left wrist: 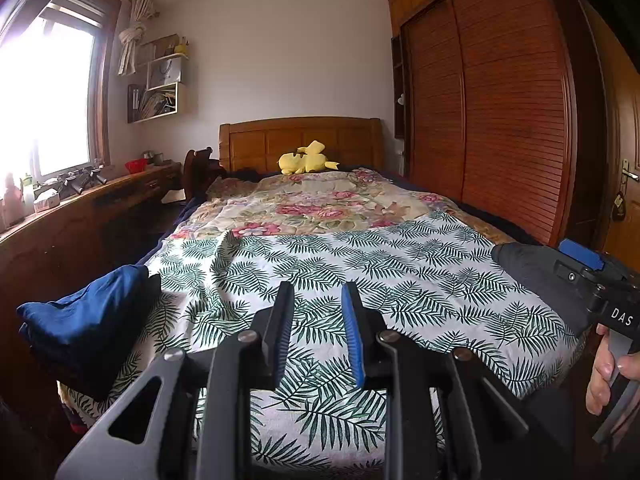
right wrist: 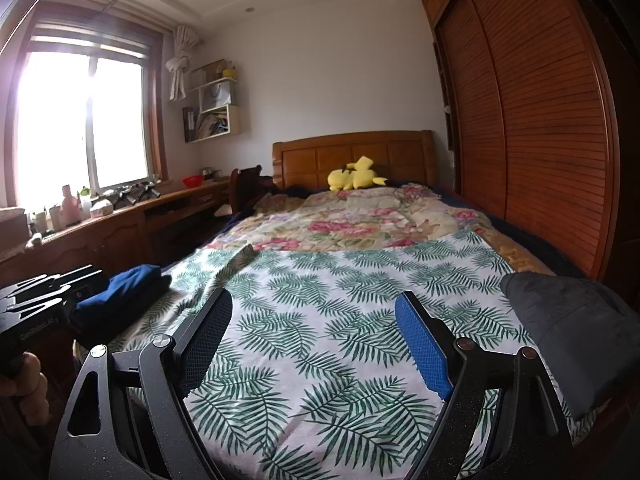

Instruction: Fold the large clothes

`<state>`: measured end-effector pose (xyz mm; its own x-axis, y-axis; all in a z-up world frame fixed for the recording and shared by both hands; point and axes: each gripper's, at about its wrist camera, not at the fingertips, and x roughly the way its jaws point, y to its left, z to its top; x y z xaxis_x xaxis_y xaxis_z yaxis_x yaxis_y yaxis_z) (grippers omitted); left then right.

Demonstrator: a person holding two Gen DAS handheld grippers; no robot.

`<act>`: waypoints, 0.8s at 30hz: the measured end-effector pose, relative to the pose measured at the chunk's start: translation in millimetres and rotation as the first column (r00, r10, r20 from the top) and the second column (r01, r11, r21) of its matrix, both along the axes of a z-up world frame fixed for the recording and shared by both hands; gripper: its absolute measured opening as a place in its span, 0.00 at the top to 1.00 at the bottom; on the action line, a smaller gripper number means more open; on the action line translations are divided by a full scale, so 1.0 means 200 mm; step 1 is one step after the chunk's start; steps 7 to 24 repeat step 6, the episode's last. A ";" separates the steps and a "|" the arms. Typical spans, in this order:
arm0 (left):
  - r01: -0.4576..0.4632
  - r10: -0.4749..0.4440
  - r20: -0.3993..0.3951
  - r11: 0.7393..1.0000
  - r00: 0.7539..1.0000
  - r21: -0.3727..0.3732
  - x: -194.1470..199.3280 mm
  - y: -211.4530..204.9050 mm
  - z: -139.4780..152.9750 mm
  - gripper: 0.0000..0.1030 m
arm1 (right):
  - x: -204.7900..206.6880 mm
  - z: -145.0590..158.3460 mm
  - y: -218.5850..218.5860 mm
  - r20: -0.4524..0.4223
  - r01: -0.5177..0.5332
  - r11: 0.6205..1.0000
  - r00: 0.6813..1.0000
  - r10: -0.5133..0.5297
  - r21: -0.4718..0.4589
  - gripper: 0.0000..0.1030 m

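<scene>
I have both tongs held over the near end of the bed, pointing toward the headboard (left wrist: pixel 300 140). Left tongs (left wrist: pixel 316 300): jaws stand a narrow gap apart with nothing between them, only the leaf-print sheet (left wrist: pixel 360 264) showing through the gap, so I read them as open, narrowly. Right tongs (right wrist: pixel 316 312): jaws spread wide, empty, again only the sheet visible between the black pad and the blue pad. The clothes lie in two places. A blue garment (left wrist: pixel 80 312) sits bunched at the lower left of the left view, on the bed's left edge, with a darker piece under or beside it; I cannot tell whether that is part of the same item. A grey garment (right wrist: pixel 576 336) lies at the lower right of the right view, on the bed's right edge, draped partly over the side. Neither garment touches either tongs. The middle of the sheet between the two garments is flat, with one ridge of wrinkle in the upper left of the printed area. Beyond it lies a floral quilt (left wrist: pixel 320 204), and a yellow plush (left wrist: pixel 306 158) rests against the headboard. In the left view the right hand (left wrist: pixel 608 368) shows at the right edge, gripping its handle.
</scene>
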<state>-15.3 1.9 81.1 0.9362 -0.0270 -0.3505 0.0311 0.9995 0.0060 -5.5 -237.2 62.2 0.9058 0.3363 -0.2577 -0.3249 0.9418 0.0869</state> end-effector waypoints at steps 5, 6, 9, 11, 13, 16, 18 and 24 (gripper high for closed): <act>-0.001 0.001 0.001 1.000 1.000 -0.001 0.00 0.00 0.00 0.77 | 0.00 0.00 0.00 0.000 0.000 1.000 1.000 0.000 0.000 0.17; -0.001 0.001 0.000 1.000 1.000 -0.001 0.00 0.00 0.00 0.77 | 0.00 0.00 0.00 -0.001 -0.001 1.000 1.000 0.001 0.000 0.17; -0.001 0.001 0.000 1.000 1.000 -0.001 0.00 0.00 0.00 0.77 | 0.00 0.00 0.00 -0.001 -0.001 1.000 1.000 0.001 0.000 0.17; -0.001 0.001 0.000 1.000 1.000 -0.001 0.00 0.00 0.00 0.77 | 0.00 0.00 0.00 -0.001 -0.001 1.000 1.000 0.001 0.000 0.17; -0.001 0.001 0.000 1.000 1.000 -0.001 0.00 0.00 0.00 0.77 | 0.00 0.00 0.00 -0.001 -0.001 1.000 1.000 0.001 0.000 0.17; -0.001 0.001 0.000 1.000 1.000 -0.001 0.00 0.00 0.00 0.77 | 0.00 0.00 0.00 -0.001 -0.001 1.000 1.000 0.001 0.000 0.17; -0.001 0.001 0.000 1.000 1.000 -0.001 0.00 0.00 0.00 0.77 | 0.00 0.00 0.00 -0.001 -0.001 1.000 1.000 0.001 0.000 0.17; -0.001 0.001 0.000 1.000 1.000 -0.001 0.00 0.00 0.00 0.77 | 0.00 0.00 0.00 -0.001 -0.001 1.000 1.000 0.001 0.000 0.17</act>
